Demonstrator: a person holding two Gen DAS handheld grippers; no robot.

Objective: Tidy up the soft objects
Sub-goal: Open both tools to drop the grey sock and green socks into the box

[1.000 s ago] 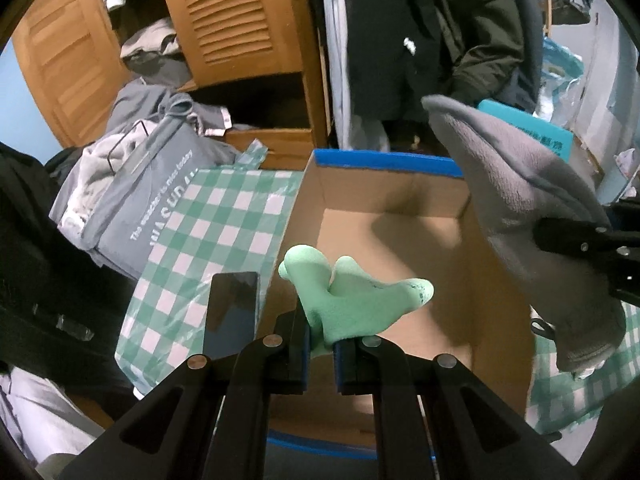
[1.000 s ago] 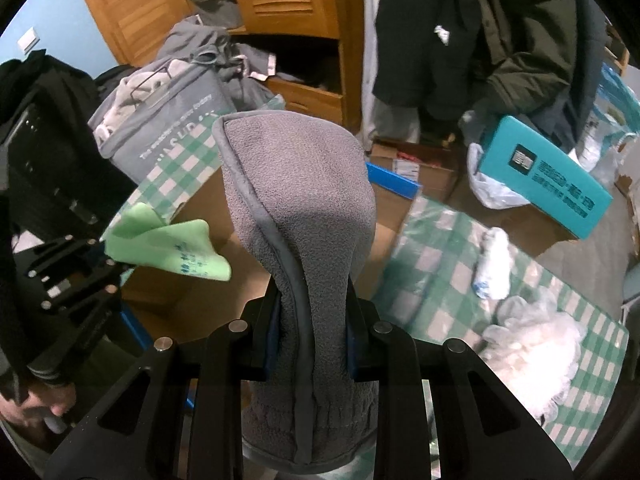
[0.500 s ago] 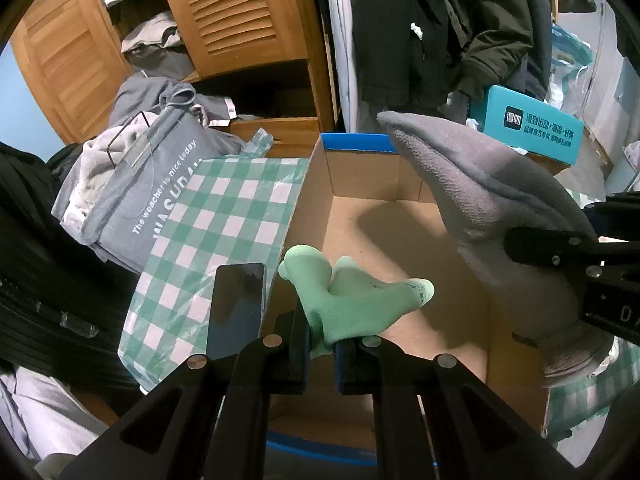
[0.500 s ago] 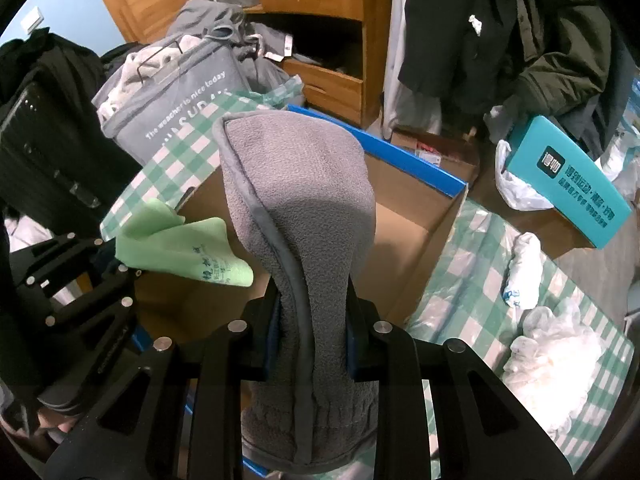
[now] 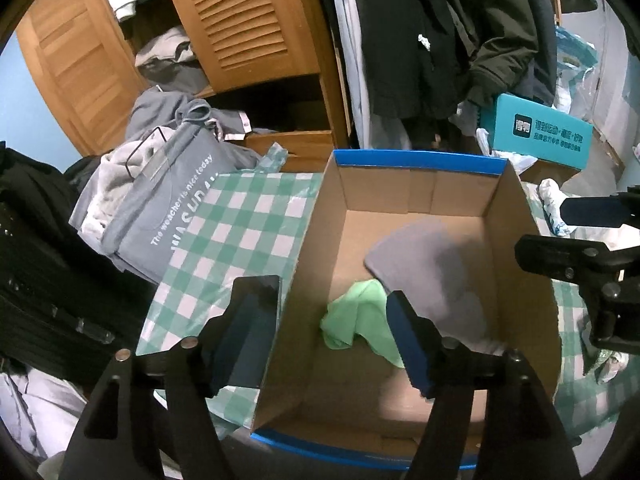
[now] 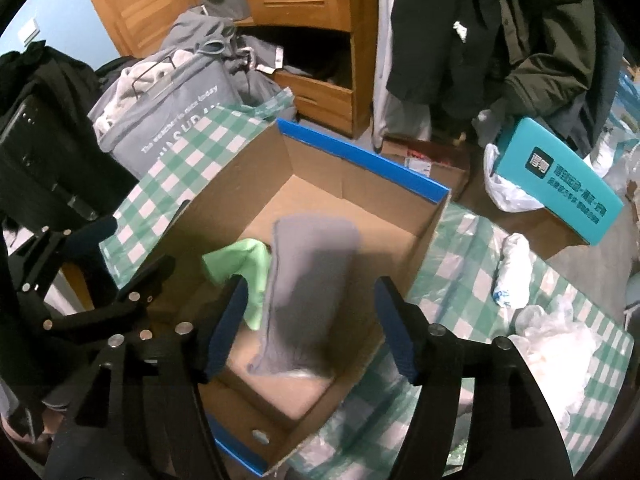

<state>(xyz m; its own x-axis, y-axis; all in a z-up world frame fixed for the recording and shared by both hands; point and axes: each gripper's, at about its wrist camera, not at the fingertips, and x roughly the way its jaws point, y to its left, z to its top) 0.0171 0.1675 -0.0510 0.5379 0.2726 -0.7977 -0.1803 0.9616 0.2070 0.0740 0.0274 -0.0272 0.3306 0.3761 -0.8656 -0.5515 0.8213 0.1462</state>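
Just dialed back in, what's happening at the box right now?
Both grippers are open over the cardboard box. The left gripper and the right gripper hold nothing. The green sock and the grey fleece sock are inside the box, the grey one partly overlapping the green. The grey one looks blurred in the right wrist view, so it may not have settled. White soft items lie on the checked cloth outside.

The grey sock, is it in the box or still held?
In the box. The grey sock lies inside the cardboard box beside the green sock; the right gripper is open.
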